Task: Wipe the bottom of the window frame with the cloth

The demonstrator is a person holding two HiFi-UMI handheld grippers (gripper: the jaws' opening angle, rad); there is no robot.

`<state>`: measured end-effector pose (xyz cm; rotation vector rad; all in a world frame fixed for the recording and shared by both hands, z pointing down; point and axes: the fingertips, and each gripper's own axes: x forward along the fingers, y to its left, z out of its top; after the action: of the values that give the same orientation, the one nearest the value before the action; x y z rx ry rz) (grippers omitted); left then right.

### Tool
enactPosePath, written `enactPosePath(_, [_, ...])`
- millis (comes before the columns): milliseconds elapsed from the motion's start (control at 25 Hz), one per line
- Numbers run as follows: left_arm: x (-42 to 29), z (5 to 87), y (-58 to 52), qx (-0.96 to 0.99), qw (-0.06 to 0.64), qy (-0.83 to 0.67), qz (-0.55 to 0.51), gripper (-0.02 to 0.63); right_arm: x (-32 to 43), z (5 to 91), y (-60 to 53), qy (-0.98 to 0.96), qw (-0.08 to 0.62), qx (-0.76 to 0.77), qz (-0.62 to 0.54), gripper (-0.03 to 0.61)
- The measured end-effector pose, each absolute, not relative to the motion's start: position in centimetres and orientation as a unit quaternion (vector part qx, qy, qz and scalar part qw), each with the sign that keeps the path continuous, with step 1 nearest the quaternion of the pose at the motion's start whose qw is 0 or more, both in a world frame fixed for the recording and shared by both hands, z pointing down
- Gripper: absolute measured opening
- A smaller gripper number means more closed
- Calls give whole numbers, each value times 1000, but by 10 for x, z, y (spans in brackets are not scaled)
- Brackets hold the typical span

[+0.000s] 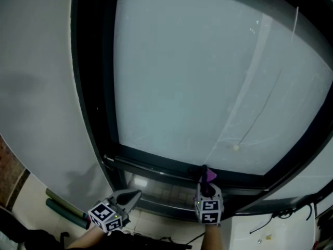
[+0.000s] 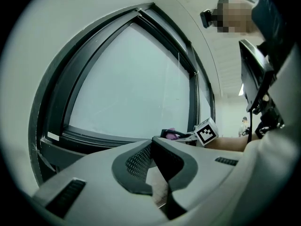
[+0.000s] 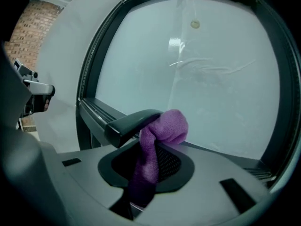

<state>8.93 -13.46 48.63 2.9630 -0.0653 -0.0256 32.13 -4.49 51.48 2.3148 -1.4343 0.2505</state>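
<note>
The dark window frame's bottom rail [image 1: 156, 168] runs across the lower part of the head view. My right gripper [image 1: 207, 178] is shut on a purple cloth [image 1: 210, 175], which bunches at the jaw tips right at the rail; I cannot tell if it touches. In the right gripper view the cloth [image 3: 164, 131] hangs down between the jaws of that gripper [image 3: 157, 122], with the rail [image 3: 94, 109] just behind. My left gripper [image 1: 131, 196] is lower left of the rail, shut and holding nothing. In its own view its tips [image 2: 153, 141] meet, and the cloth [image 2: 171, 133] shows beyond.
A blind cord with a bead [image 1: 236, 147] hangs in front of the frosted glass. A white wall [image 1: 36, 87] flanks the frame at left, with brick [image 1: 8, 171] beside it. Green rolls [image 1: 65, 210] lie on the floor lower left. Cables [image 1: 281, 215] trail at lower right.
</note>
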Motion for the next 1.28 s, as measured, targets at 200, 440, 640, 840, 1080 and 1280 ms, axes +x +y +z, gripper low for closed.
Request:
enactPosePath(200, [87,488,-137,996,94,-10,-3,5,307,518,-51,-501,177,842,90,89])
enactPosePath(440, [81,492,-143,996,94,-6,-5,5,301,518,-54,-492,154,851,97,89])
enactPosePath(640, [77,495,-150,995,96,-6,-5,5,289,518,-65,-496,146,850,102,89])
enactPosePath(840, [80,493,-150,996,94,7,-5,5,282,520,-73,-498,151,848,102,89])
enactPosePath(1080, [76,496,-154,995,100,8,-4,5,276,522,-79,-486,146,857,89,89])
enactPosePath(1280, [72,499,-159,994,107,6,-7,5,272,515,-88,-489,68,860,126,89])
